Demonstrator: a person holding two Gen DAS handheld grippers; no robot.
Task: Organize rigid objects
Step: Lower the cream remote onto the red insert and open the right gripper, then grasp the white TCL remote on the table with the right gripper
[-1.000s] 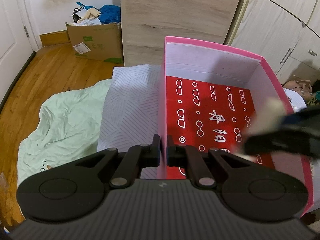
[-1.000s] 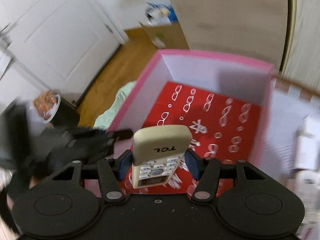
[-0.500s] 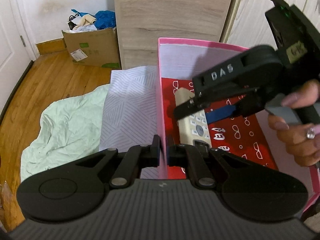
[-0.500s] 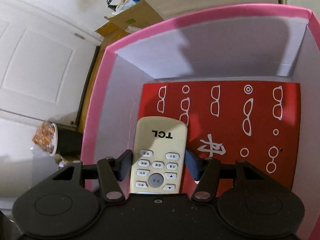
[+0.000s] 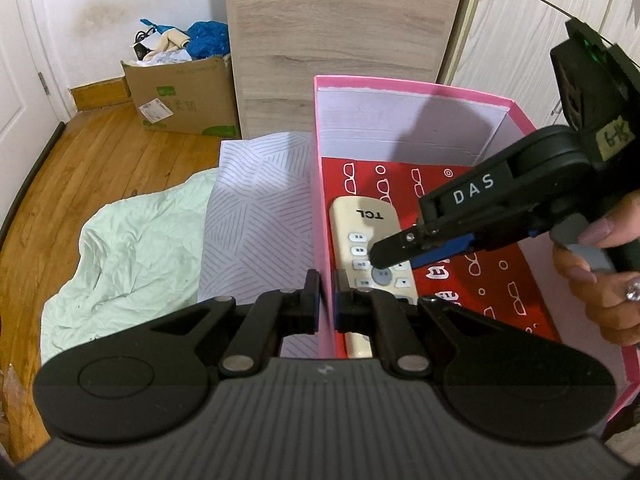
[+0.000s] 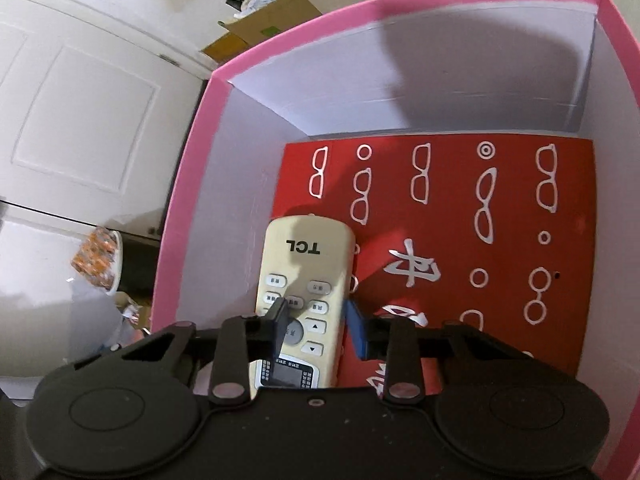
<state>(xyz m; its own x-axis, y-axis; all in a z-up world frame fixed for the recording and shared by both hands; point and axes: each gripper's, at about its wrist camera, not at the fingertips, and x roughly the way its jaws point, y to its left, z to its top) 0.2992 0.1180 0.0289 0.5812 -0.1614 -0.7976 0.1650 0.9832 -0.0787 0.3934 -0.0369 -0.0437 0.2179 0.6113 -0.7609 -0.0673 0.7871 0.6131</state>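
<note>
A cream TCL remote [image 5: 362, 224] [image 6: 306, 268] lies flat on the red floor of the pink box [image 5: 320, 184] [image 6: 188, 168], close to its left wall. My left gripper [image 5: 326, 296] is shut on the box's left wall near the front. My right gripper [image 6: 316, 324] [image 5: 404, 248] is open and hovers just above the remote's buttons, with its fingers apart and clear of the remote's sides.
The box stands on a striped sheet [image 5: 256, 200] beside a pale green cloth [image 5: 132, 240]. A cardboard box of clutter [image 5: 184, 92] sits on the wood floor by a wooden cabinet [image 5: 340, 40]. A white door [image 6: 80, 112] is to the left.
My right gripper carried the remote down into the box, let go of it on the red floor and has lifted a little above it. My left gripper has kept hold of the box wall.
</note>
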